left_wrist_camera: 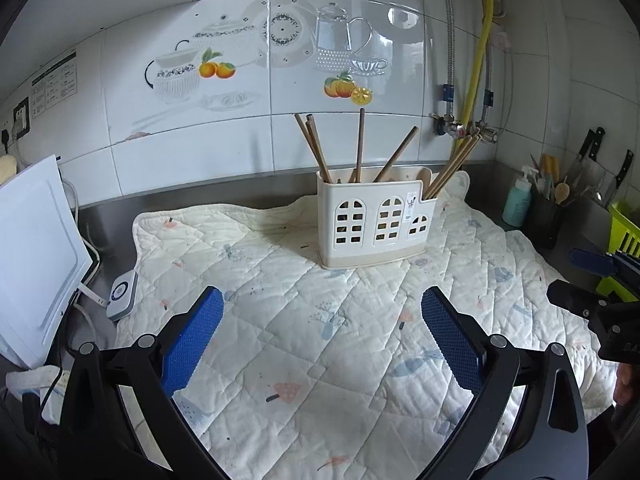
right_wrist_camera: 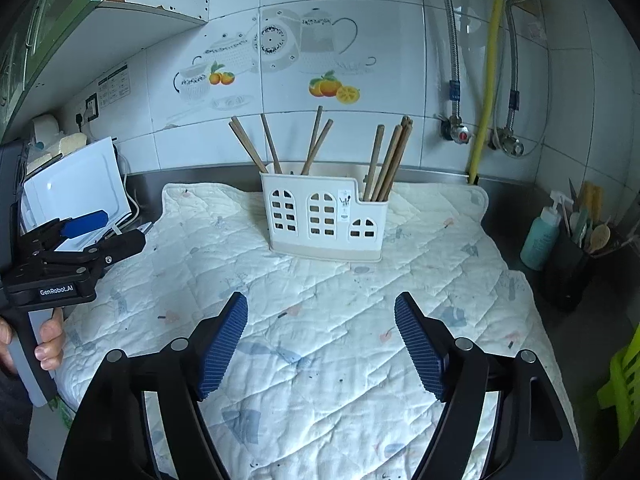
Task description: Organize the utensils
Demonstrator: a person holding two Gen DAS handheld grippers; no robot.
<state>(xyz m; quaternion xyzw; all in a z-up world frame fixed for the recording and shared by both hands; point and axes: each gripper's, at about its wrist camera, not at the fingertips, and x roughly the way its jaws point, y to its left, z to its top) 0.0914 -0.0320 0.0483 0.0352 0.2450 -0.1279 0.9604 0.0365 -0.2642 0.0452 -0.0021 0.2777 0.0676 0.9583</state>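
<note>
A white utensil holder (left_wrist_camera: 376,220) (right_wrist_camera: 324,220) with arched window cut-outs stands upright at the back of a quilted mat (left_wrist_camera: 320,340) (right_wrist_camera: 320,340). Several brown chopsticks (left_wrist_camera: 360,144) (right_wrist_camera: 384,160) lean out of its compartments, and a wooden spoon tip (left_wrist_camera: 424,178) shows in the left wrist view. My left gripper (left_wrist_camera: 322,296) (right_wrist_camera: 116,230) is open over the mat, well short of the holder, with nothing between its blue pads. My right gripper (right_wrist_camera: 321,300) (left_wrist_camera: 576,278) hovers open to its right, also with nothing in it. A hand (right_wrist_camera: 48,344) grips the left tool's handle.
A white board (left_wrist_camera: 36,252) and a small white device (left_wrist_camera: 122,294) sit left of the mat. At the right stand a teal bottle (right_wrist_camera: 540,240), a black pot of spoons (right_wrist_camera: 568,264), a green rack (right_wrist_camera: 624,384) and knives (left_wrist_camera: 592,148). Pipes and a yellow hose (right_wrist_camera: 490,80) run down the tiled wall.
</note>
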